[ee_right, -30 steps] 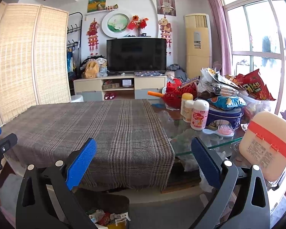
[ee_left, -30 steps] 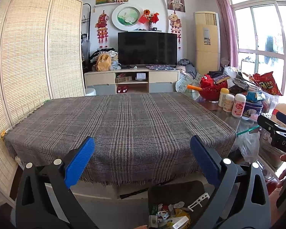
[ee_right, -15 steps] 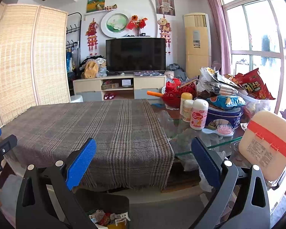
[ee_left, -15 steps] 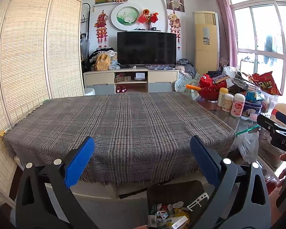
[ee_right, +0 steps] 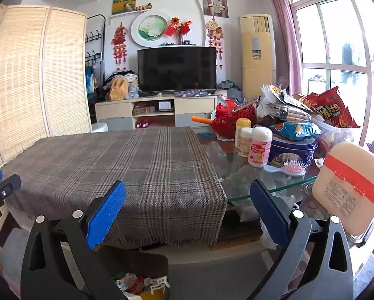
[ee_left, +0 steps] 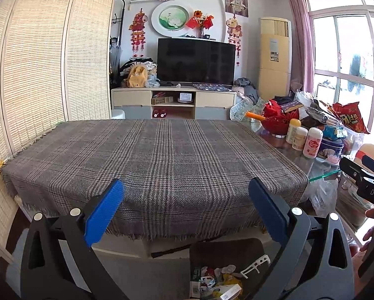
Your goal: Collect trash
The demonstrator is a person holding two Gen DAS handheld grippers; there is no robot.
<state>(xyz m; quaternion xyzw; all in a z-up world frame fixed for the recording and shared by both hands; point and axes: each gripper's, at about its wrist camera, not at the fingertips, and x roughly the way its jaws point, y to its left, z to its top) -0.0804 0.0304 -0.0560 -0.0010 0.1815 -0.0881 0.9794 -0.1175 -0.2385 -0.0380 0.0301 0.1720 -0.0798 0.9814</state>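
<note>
Trash sits in a dark bin point(ee_left: 226, 252) on the floor, just below the near edge of the table, with wrappers and a white plastic piece point(ee_left: 255, 266) showing inside it. We hold both tools low in front of the table. Our left gripper point(ee_left: 185, 215) has its blue pads spread wide apart with nothing between them, and our right gripper point(ee_right: 187, 215) is the same, wide apart and empty. A plaid cloth point(ee_left: 152, 165) covers the left part of the table and looks bare, so no loose litter shows on it.

To the right, the glass tabletop point(ee_right: 274, 187) is crowded: bottles point(ee_right: 259, 146), a blue tin point(ee_right: 294, 150), a pink hairbrush point(ee_right: 290, 168), snack bags point(ee_right: 333, 111) and a red basket point(ee_right: 230, 120). The risk we see is mistaking these kept goods for trash, since full bags and empty wrappers look alike from here. Reaching into that pile could also topple the upright bottles or push something off the glass edge. A dropped piece could miss the bin, whose opening lies partly hidden behind our own fingers.
</note>
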